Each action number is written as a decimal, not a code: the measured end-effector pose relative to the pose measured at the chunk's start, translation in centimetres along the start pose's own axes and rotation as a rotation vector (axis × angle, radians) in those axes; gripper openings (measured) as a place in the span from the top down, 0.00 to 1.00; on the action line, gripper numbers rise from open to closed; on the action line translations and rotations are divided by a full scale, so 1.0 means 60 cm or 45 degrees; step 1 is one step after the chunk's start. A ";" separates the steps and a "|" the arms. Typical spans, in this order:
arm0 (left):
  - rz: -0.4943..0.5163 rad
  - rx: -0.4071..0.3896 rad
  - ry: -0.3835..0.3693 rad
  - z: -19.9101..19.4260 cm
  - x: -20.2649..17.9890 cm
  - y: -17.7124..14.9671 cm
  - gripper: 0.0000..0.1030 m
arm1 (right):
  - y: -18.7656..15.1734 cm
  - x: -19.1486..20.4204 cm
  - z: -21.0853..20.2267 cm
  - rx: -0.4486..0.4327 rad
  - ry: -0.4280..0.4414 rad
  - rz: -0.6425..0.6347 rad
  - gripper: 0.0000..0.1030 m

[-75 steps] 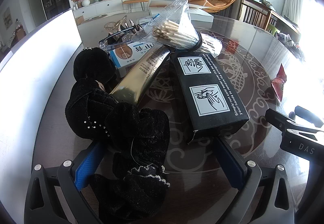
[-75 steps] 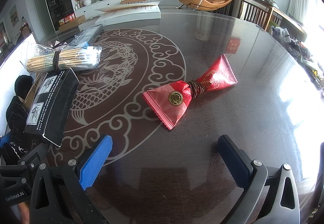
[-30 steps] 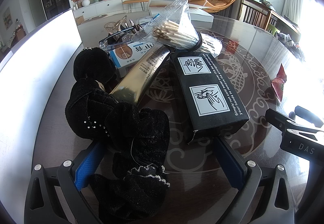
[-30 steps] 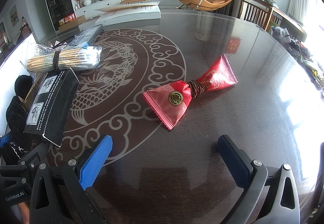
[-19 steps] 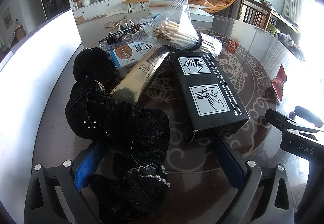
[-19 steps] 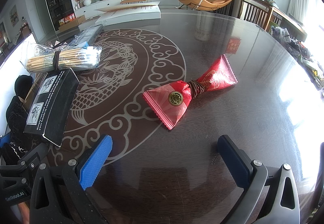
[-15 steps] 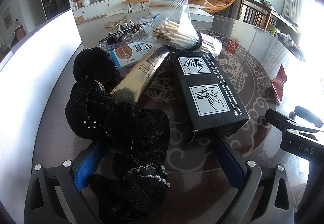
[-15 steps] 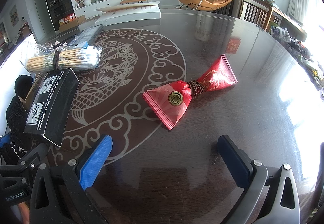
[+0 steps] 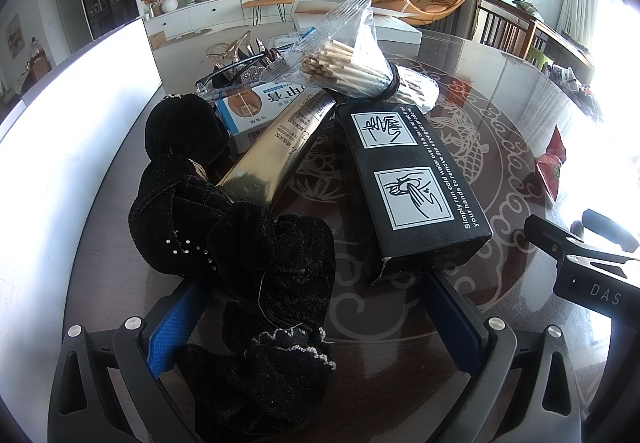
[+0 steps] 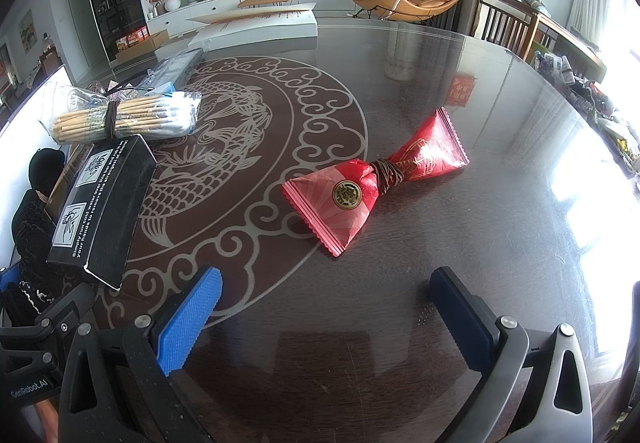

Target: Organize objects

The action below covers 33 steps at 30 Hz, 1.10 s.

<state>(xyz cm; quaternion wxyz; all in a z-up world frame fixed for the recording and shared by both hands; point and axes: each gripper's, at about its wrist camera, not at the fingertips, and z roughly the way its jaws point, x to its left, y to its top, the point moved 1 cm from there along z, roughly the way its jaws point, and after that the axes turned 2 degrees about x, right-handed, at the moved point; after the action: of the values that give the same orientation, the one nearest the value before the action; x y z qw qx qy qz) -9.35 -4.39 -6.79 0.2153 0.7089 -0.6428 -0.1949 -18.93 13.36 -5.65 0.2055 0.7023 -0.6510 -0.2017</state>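
Observation:
My left gripper (image 9: 316, 319) is open, low over the dark round table (image 9: 500, 115). Black velvet cloth (image 9: 244, 255) lies between its fingers, touching the left blue pad (image 9: 172, 331). Just ahead lie a black box with white pictures (image 9: 404, 183), a gold tube (image 9: 280, 151), a blue-and-white carton (image 9: 256, 111) and a bagged bundle of wooden sticks (image 9: 352, 63). My right gripper (image 10: 324, 307) is open and empty above bare table (image 10: 320, 363). A red wrapped packet tied in the middle (image 10: 376, 179) lies a short way in front of it. The black box (image 10: 104, 203) and the sticks (image 10: 124, 119) show at its left.
A white board (image 9: 60, 163) stands along the table's left side. Glasses and a clear clip (image 9: 236, 63) lie behind the carton. A flat white box (image 10: 256, 27) rests at the far edge. Chairs (image 10: 504, 27) stand at the right. The right gripper's body (image 9: 592, 271) shows beside the left one.

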 end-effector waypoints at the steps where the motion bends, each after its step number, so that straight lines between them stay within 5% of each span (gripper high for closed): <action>1: 0.000 0.000 0.000 0.001 -0.001 0.000 0.00 | 0.000 0.000 0.000 0.000 0.000 0.000 0.00; 15: 0.004 0.009 0.003 -0.001 0.001 -0.001 0.00 | 0.000 0.001 0.000 0.000 0.000 -0.001 0.00; 21: 0.280 0.384 -0.163 -0.024 0.007 -0.003 0.00 | 0.000 0.000 0.000 0.000 0.001 -0.001 0.00; 25: 0.326 0.503 -0.226 -0.070 0.041 0.022 0.00 | 0.000 0.000 0.000 0.000 0.001 -0.001 0.00; 27: 0.400 0.454 -0.201 -0.085 0.047 0.038 0.00 | 0.000 0.000 0.000 0.000 0.001 -0.001 0.00; 29: 0.287 0.311 -0.126 -0.087 0.065 0.054 0.00 | 0.000 0.000 0.000 0.000 0.001 -0.001 0.00; 33: -0.033 0.346 -0.282 -0.035 0.090 0.051 0.00 | 0.000 0.000 0.000 0.000 0.001 -0.001 0.00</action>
<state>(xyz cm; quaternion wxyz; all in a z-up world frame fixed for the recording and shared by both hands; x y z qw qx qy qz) -10.20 -9.87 -3.35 0.0429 0.7140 -0.6737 -0.1860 -18.93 13.37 -5.65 0.2056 0.7027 -0.6506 -0.2017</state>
